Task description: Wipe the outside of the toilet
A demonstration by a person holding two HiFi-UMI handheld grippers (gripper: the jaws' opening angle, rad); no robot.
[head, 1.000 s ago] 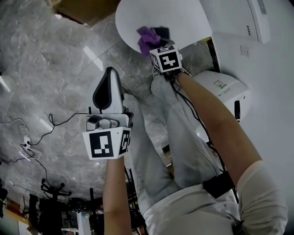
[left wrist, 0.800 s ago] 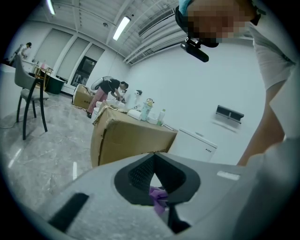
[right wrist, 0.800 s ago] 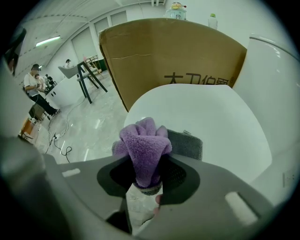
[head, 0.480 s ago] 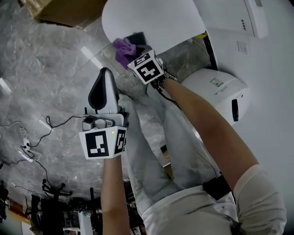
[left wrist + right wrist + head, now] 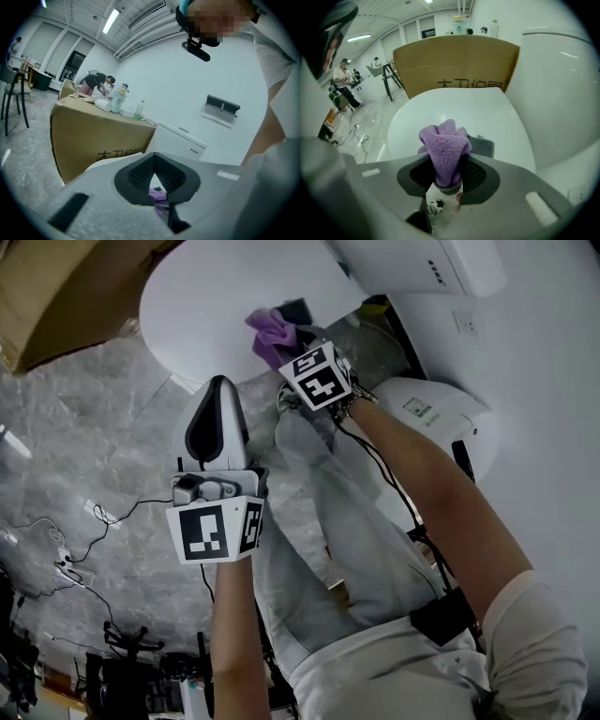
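Grey marble floor. Head view: the right claw pinches a fluffy purple cloth at the near edge of the white ceramic toilet. Left gripper view: the left claw is pressed together and empty. Right gripper view: only a bunched fold is caught, so hard rubbing could drag the cloth free.

Two claws are in view, the left claw and the right claw. There is one cloth, one toilet and one box. At least two bottles and one chair can be counted.
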